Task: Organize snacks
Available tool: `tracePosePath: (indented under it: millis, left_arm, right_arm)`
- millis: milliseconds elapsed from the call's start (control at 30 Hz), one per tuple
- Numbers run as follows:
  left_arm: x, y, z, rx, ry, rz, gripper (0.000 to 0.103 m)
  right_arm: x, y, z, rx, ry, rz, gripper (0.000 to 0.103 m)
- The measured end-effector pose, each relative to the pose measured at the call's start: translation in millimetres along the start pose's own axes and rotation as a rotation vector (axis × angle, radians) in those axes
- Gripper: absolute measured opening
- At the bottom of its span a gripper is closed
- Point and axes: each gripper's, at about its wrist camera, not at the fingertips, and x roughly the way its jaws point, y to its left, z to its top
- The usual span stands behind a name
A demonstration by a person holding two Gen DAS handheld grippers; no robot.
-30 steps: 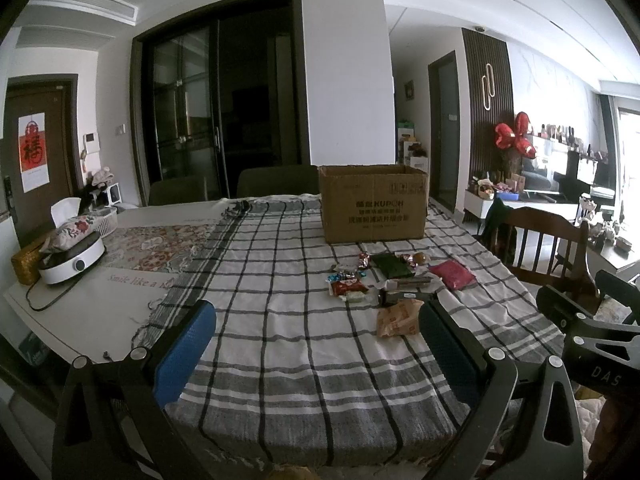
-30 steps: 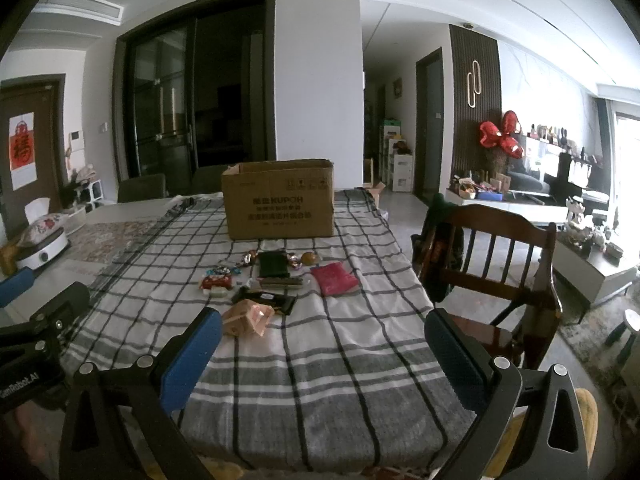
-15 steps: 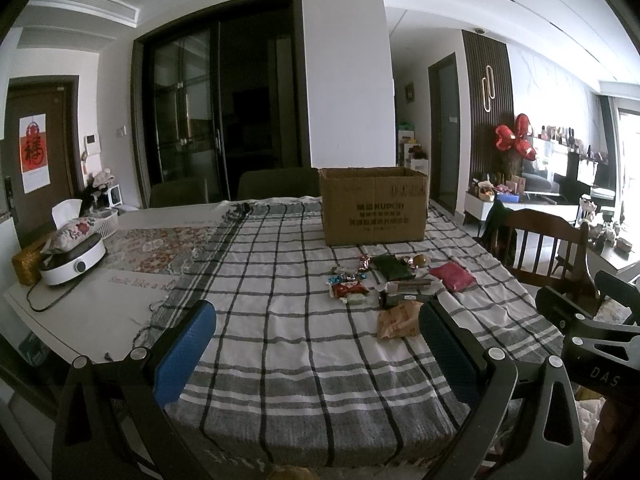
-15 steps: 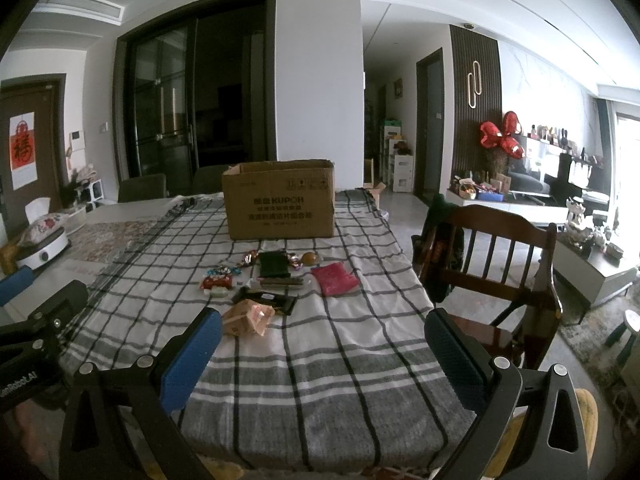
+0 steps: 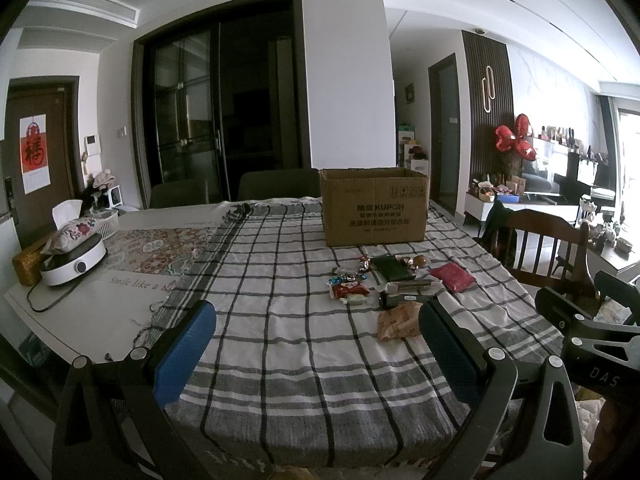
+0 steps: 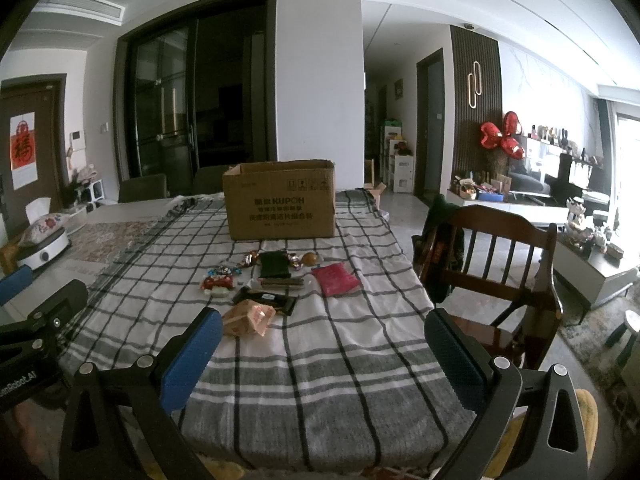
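From the left wrist view, the left gripper [image 5: 316, 332] stands wide open and empty, its blue pads [image 5: 184, 344] hanging over the near end of the checked tablecloth [image 5: 280, 320]. The snacks [image 5: 396, 280] lie in a loose cluster ahead and to the right of it, well short of the open cardboard box [image 5: 374, 208] at the far side. Closest, just beyond the right pad, is a crumpled tan packet [image 5: 398, 322]. Farther ahead are a red-and-white wrapper [image 5: 348, 290], a flat dark pouch [image 5: 392, 268], a red pouch [image 5: 452, 276] and a few small wrapped sweets [image 5: 362, 264]. The right gripper's body shows at the right edge of this view.

From the right wrist view, the right gripper [image 6: 324, 336] is likewise spread wide and holds nothing. The tan packet [image 6: 248, 318] lies just ahead of its left pad [image 6: 192, 356], the red pouch [image 6: 336, 279] ahead and near the middle, and the box [image 6: 280, 204] straight beyond the whole cluster. A wooden chair [image 6: 492, 264] stands to the right, beside the table.

These packets look light and soft, with slick film that would probably crinkle and slide on the cloth. The tan packet is puffed up, so pinching its raised middle or a folded edge seems best; a gentle squeeze should spare anything brittle inside. The flat pouches offer little height, so they likely need taking by an edge.
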Motion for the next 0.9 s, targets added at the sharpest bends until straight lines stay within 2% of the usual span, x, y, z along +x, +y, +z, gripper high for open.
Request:
tracePosePath:
  millis: [400,667,900]
  left_arm:
    - [6,-7,13,0.028,0.022,-0.05,0.103]
    - [42,-20,9,0.07,0.081,-0.116,0.102]
    - [78,-42,2,0.14,0.124,-0.183,0.095]
  right_arm:
    - [3,0,-4,0.0,0.01,0.018,0.102]
    - [24,1,-5,-0.025,0.059,0.021,0.102]
    - [57,-6,-6,-0.041,0.118,0.014,0.102]
